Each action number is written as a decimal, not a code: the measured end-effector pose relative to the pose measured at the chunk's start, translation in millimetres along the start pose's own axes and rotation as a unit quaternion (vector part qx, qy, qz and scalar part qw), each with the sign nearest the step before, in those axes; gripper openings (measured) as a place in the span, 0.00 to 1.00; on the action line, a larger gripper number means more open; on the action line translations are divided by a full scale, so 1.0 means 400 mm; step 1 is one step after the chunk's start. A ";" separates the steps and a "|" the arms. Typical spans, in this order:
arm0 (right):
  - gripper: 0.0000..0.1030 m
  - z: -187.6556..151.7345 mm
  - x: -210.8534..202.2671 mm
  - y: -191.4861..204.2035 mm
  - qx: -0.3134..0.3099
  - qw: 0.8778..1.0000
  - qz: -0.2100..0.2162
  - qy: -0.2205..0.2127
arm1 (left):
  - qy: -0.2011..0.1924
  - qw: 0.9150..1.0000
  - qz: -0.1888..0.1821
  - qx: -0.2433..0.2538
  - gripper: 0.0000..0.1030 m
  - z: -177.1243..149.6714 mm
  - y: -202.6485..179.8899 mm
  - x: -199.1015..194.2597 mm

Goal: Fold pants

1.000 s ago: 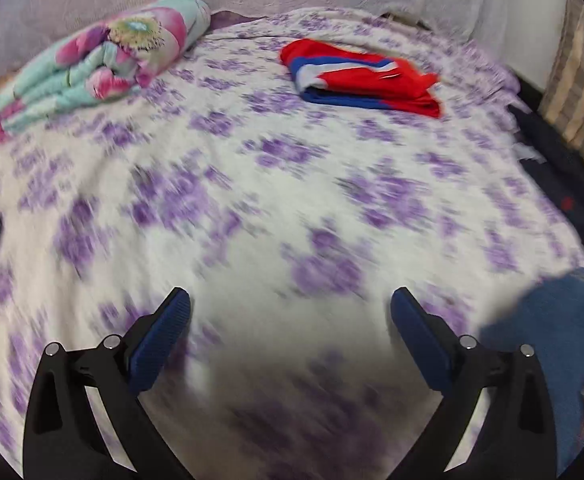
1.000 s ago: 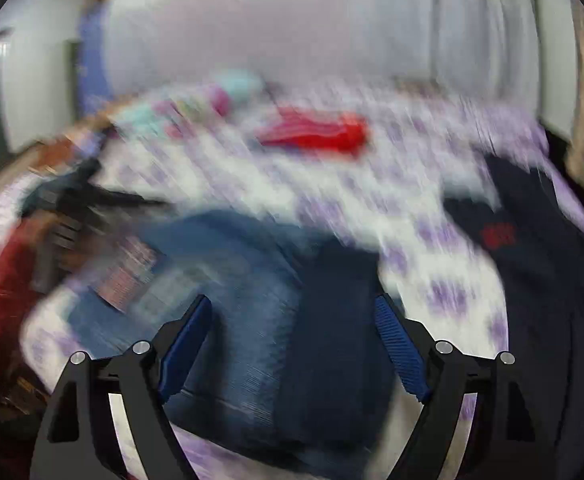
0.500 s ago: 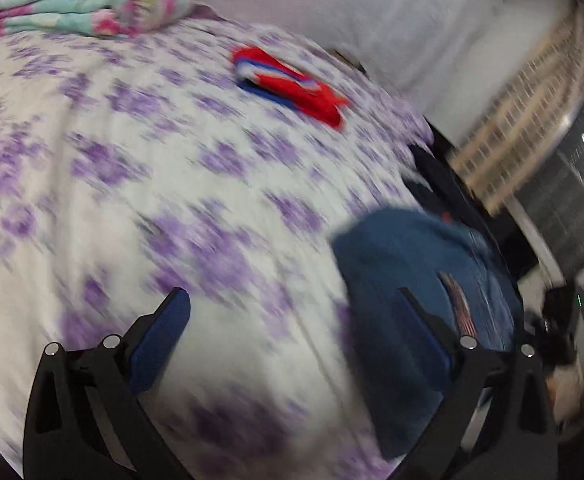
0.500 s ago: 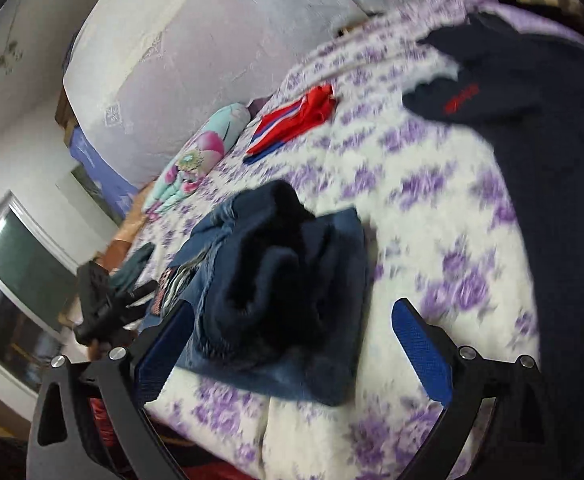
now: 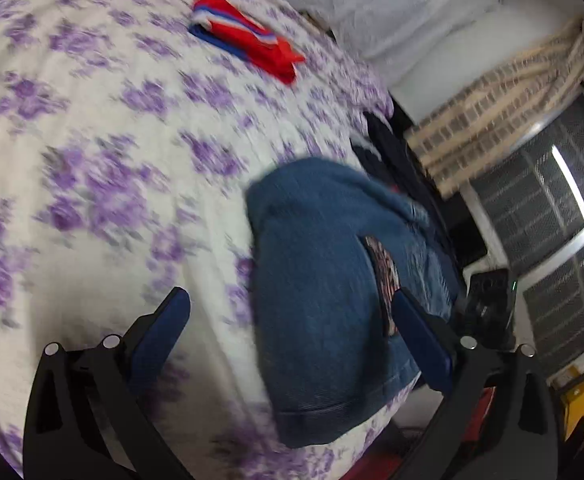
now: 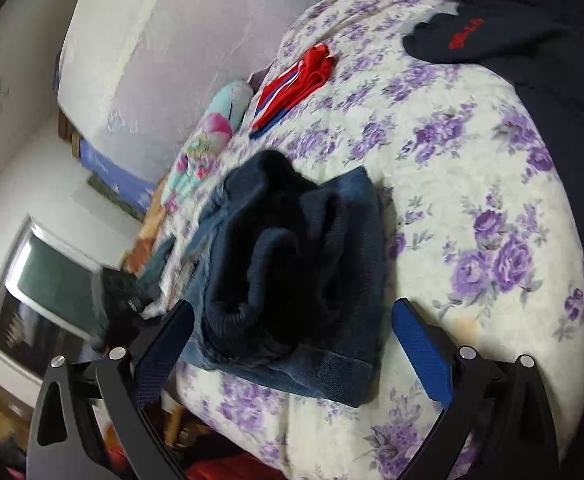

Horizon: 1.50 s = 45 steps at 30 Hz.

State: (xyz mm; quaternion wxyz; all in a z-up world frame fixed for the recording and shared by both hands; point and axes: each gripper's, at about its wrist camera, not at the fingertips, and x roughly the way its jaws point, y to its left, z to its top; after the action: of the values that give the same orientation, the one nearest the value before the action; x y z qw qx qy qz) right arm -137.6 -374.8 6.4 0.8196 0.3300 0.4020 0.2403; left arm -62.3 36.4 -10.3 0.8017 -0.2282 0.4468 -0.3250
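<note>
The blue denim pants (image 6: 332, 280) lay folded into a thick bundle at the near edge of the bed, their hem band almost at the drop-off, with a dark fleecy lining or inner layer bulging up out of the top fold. In the left wrist view the same bundle (image 5: 324, 300) showed its smooth denim face and a patterned patch at a pocket.

The right gripper (image 6: 292, 344) stood over the bundle with its blue-padded jaws spread wide on either side of it and nothing between the pads. The left gripper (image 5: 292, 336) was likewise fully spread and empty, one finger over the bedsheet and the other over the denim.

Around the pants stretched the white bedsheet with purple flowers (image 6: 472, 200). Further up the bed lay a folded red, white and blue garment (image 6: 296, 84), well apart from the pants, and beyond it a rolled pastel floral blanket (image 6: 216, 124) near the head. A dark navy garment with red lettering (image 6: 504, 32) covered the far right corner of the bed.

The fold looked loose: the bulging inner layer could spring the bundle open. Lying so close to the edge, the pants could also slide off the bed if a jaw nudged them while closing.
</note>
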 end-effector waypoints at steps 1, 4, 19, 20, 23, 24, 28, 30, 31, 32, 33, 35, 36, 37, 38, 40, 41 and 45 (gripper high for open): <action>0.97 0.003 -0.007 -0.006 0.012 1.000 0.008 -0.002 | 0.008 1.000 0.010 0.018 0.95 -0.009 -0.019 0.017; 0.97 0.007 -0.015 -0.028 0.040 0.999 0.033 0.001 | 0.019 0.996 0.035 0.077 0.96 -0.043 -0.069 0.045; 0.84 0.007 0.127 0.062 -0.081 0.995 -0.064 -0.015 | -0.004 0.996 0.033 0.081 0.95 -0.023 -0.085 0.072; 0.78 -0.006 0.122 0.069 -0.096 0.992 -0.072 -0.028 | -0.009 0.996 0.039 0.084 0.88 -0.029 -0.090 0.069; 0.65 -0.039 0.105 0.113 -0.145 0.982 -0.103 -0.062 | -0.046 0.987 0.085 0.126 0.74 -0.050 -0.143 0.052; 0.63 -0.046 0.099 0.129 -0.162 0.978 -0.114 -0.069 | -0.056 0.983 0.101 0.141 0.72 -0.056 -0.159 0.047; 0.60 -0.022 0.073 0.185 -0.205 0.967 -0.129 -0.081 | -0.088 0.975 0.120 0.164 0.59 -0.028 -0.201 0.017; 0.60 0.025 0.065 0.206 -0.209 0.966 -0.124 -0.093 | -0.100 0.972 0.118 0.175 0.59 0.011 -0.218 0.007; 0.60 0.051 0.066 0.220 -0.212 0.964 -0.125 -0.099 | -0.109 0.968 0.126 0.185 0.59 0.045 -0.234 0.004; 0.60 0.087 0.070 0.236 -0.218 0.962 -0.127 -0.105 | -0.117 0.965 0.134 0.192 0.59 0.071 -0.246 0.005; 0.60 0.122 0.077 0.252 -0.224 0.960 -0.128 -0.111 | -0.124 0.962 0.142 0.198 0.58 0.105 -0.259 0.005; 0.60 0.220 0.097 0.287 -0.228 0.958 -0.124 -0.123 | -0.139 0.957 0.156 0.201 0.58 0.195 -0.280 0.005; 0.60 0.264 0.111 0.303 -0.227 0.958 -0.121 -0.129 | -0.147 0.955 0.161 0.200 0.58 0.238 -0.288 0.003; 0.60 0.316 0.124 0.323 -0.230 0.956 -0.117 -0.138 | -0.158 0.953 0.168 0.198 0.58 0.293 -0.296 0.000; 0.60 0.347 0.134 0.338 -0.234 0.954 -0.116 -0.145 | -0.172 0.950 0.173 0.194 0.58 0.343 -0.299 -0.005; 0.60 0.430 0.171 0.385 -0.251 0.947 -0.117 -0.165 | -0.204 0.945 0.183 0.176 0.58 0.458 -0.296 -0.016; 0.60 0.486 0.201 0.417 -0.265 0.940 -0.118 -0.180 | -0.215 0.943 0.188 0.170 0.58 0.497 -0.292 -0.015; 0.60 0.632 0.304 0.473 -0.290 0.926 -0.118 -0.210 | -0.265 0.929 0.219 0.140 0.58 0.679 -0.246 -0.002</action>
State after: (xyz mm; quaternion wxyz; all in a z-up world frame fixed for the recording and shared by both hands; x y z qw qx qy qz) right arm 112.9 -256.5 200.5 0.9676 0.0711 0.1695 0.1728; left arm 141.1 -9.9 189.6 0.9658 -0.0881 0.2071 -0.1288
